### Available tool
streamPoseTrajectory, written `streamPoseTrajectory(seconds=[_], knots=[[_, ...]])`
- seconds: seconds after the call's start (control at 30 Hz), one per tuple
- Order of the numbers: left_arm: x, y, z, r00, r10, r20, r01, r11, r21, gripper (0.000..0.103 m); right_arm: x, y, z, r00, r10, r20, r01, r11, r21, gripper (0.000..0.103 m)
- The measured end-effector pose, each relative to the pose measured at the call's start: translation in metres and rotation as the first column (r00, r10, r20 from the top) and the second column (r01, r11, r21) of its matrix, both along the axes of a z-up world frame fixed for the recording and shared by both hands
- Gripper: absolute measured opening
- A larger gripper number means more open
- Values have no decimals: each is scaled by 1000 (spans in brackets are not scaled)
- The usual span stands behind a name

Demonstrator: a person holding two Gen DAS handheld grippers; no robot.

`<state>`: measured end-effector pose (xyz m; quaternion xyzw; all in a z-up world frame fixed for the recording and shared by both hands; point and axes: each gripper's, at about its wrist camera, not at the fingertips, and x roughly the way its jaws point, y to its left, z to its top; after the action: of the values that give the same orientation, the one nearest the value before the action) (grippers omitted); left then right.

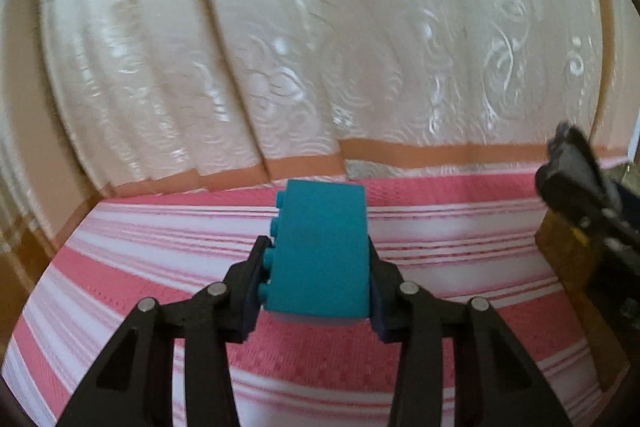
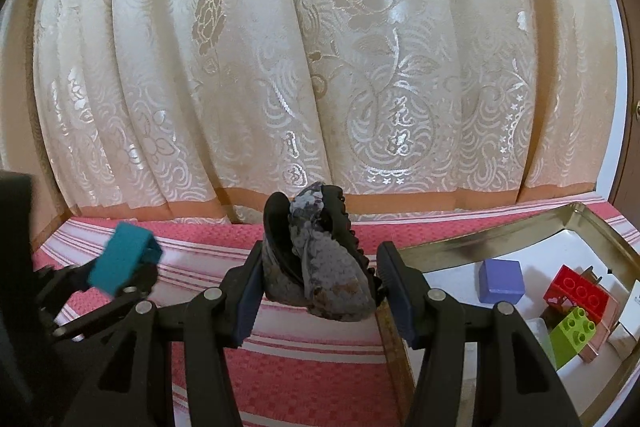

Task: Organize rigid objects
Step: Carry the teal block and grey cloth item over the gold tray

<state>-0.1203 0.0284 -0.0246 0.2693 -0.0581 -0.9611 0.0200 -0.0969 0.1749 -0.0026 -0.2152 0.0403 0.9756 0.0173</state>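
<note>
Teal brick sits clenched between the jaws of the left gripper, studs facing left in the left wrist view, and we see it lifted clear of the striped cloth. From the right wrist view we find the same brick off to the left, tilted, its hollow underside turned toward the right. We note the right gripper clamped on a dark hair claw with mottled grey speckling; both pads press its sides and its toothed edge points up and to the right. In the left wrist view, the claw shows only as a dark, blurred shape at the right edge. A metal tin lies on the cloth to the right of the right gripper, open, with a white floor. Inside it we count a purple cube, a red brick and a green brick, the green one touching the red one's lower side, the cube apart to their left. A cream patterned curtain hangs behind the cloth.
</note>
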Motion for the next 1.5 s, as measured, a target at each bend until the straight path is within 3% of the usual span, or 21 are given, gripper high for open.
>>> streamPoseTrajectory(seconds=[0.43, 1.5], knots=[[28, -15, 1, 996, 72, -50, -67, 993, 96, 42, 30, -15, -3, 1000, -11, -18, 12, 998, 62, 58], [85, 0, 5, 987, 71, -143, -59, 995, 82, 42, 87, -5, -7, 999, -24, -30, 27, 996, 83, 58]])
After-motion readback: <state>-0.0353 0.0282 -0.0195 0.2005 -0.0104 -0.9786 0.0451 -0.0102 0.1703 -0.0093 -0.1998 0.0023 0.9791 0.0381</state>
